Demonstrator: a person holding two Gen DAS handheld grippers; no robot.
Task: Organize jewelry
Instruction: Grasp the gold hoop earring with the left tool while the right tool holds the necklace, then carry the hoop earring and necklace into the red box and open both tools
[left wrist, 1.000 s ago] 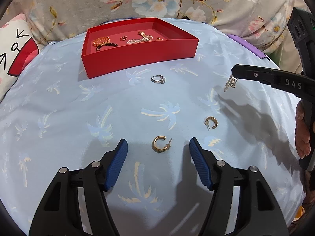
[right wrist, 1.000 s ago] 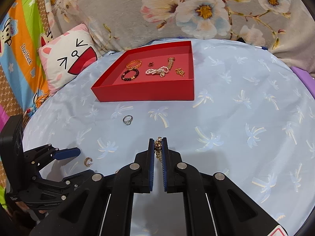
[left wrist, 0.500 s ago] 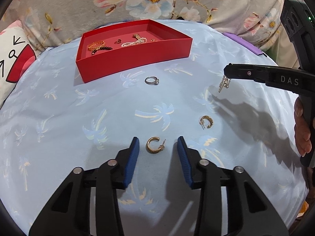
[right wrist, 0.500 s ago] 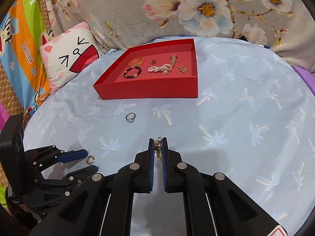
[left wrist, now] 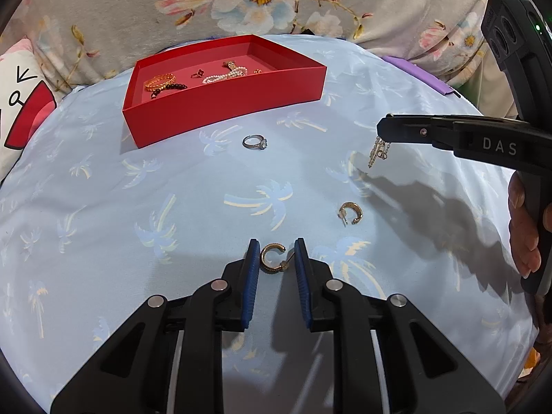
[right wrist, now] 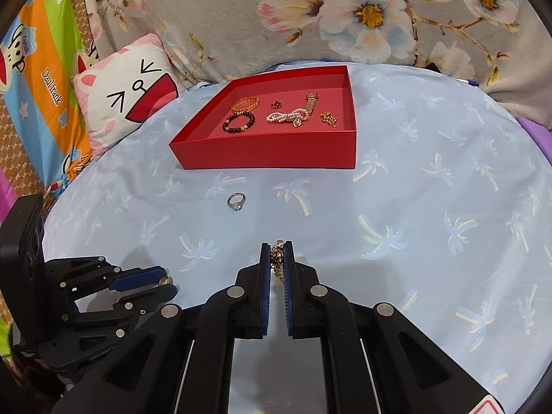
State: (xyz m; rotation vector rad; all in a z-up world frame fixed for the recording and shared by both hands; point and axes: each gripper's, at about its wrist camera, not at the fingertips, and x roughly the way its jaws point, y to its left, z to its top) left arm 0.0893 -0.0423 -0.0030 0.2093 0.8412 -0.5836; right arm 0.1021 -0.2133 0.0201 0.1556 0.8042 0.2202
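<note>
a pale blue cloth printed with palm trees [left wrist: 103, 207] is seen spread over a rounded surface whose edge drops away toward a floral blanket [right wrist: 241, 10] at the back and a cartoon pillow [right wrist: 124, 93] at the left. a red tray [left wrist: 224, 103] sits near the far edge, with wide bare cloth left open between it and both grippers. the left gripper [left wrist: 274, 258] is lowered to the cloth, and its jaws have just been closing around a gold hoop earring [left wrist: 270, 258]; the blue pads [left wrist: 253, 265] stand just beside the hoop on either side, and firm contact cannot be told. the hoop lies flat with its gap and post turned toward the right pad. a second gold hoop earring [left wrist: 351, 212] lies flat to the right, well apart, its opening facing lower left. a silver ring [left wrist: 254, 142] lies between the tray and the grippers, its stone toward the right in the left wrist view. the right gripper [right wrist: 277, 258] is clamped together on a gold dangling piece [right wrist: 277, 258]; only the left wrist view shows this gold dangling piece [left wrist: 377, 151] hanging clear above the cloth, its long axis vertical, along with part of a hand [left wrist: 524, 227] on the handle. the right wrist view alone shows the tray's floor fully: a gold bangle [right wrist: 245, 104], a dark beaded bracelet [right wrist: 238, 122], a pearl strand [right wrist: 288, 116] and smaller pieces.
</note>
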